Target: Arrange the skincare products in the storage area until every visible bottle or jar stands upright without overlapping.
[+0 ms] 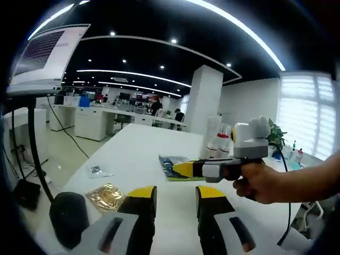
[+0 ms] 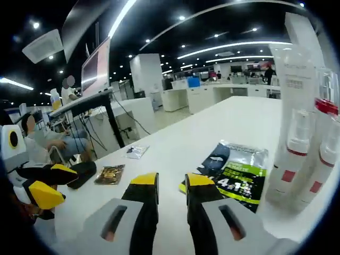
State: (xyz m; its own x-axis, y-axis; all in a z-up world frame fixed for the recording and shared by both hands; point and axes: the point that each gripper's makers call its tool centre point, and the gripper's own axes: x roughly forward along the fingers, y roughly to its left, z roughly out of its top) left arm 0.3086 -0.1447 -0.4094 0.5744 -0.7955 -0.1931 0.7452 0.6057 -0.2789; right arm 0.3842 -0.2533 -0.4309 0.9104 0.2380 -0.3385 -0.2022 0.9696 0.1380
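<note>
Bottles stand upright near the tabletop's far edge, just beside a green sachet. My right gripper and left gripper hang slightly parted, empty. I'd approach slowly, probably gripping low on a bottle's body.

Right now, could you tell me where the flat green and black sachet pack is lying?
In the right gripper view, the flat green and black sachet pack lies on the white table, just beyond the right gripper, beside the white pump bottles with red bands.
</note>
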